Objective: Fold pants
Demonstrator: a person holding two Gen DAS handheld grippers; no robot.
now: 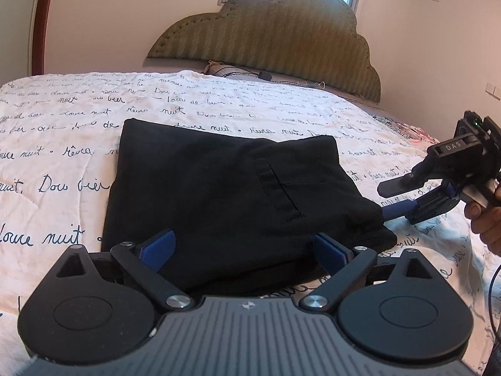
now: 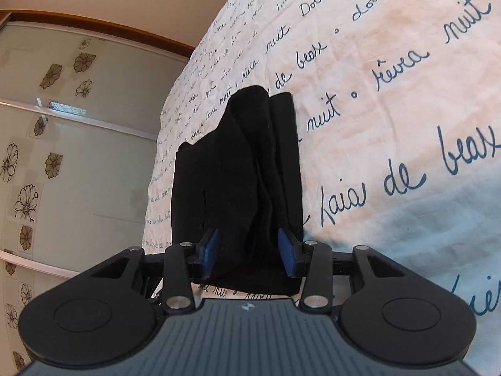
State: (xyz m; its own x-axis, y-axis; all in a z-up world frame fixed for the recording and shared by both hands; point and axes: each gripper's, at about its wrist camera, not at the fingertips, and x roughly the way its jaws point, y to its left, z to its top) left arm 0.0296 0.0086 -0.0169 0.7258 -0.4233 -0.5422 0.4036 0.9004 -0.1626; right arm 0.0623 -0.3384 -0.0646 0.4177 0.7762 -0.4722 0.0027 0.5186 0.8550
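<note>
The black pants (image 1: 238, 194) lie on the bedspread (image 1: 62, 119) as a compact folded rectangle, so folding looks nearly complete. The left gripper (image 1: 242, 250) stands wide open over the near edge; the right gripper (image 2: 252, 253) is parted, pressing nothing.

The pants (image 1: 231, 188) are looking like soft, matt black cloth. The bed cover (image 1: 78, 131) is showing wrinkly white cloth with dark writing. The left tongs (image 1: 242, 250) are looking like matt black plastic with shiny metal pins. The headboard (image 1: 272, 47) is showing padded, stitched cloth.
</note>
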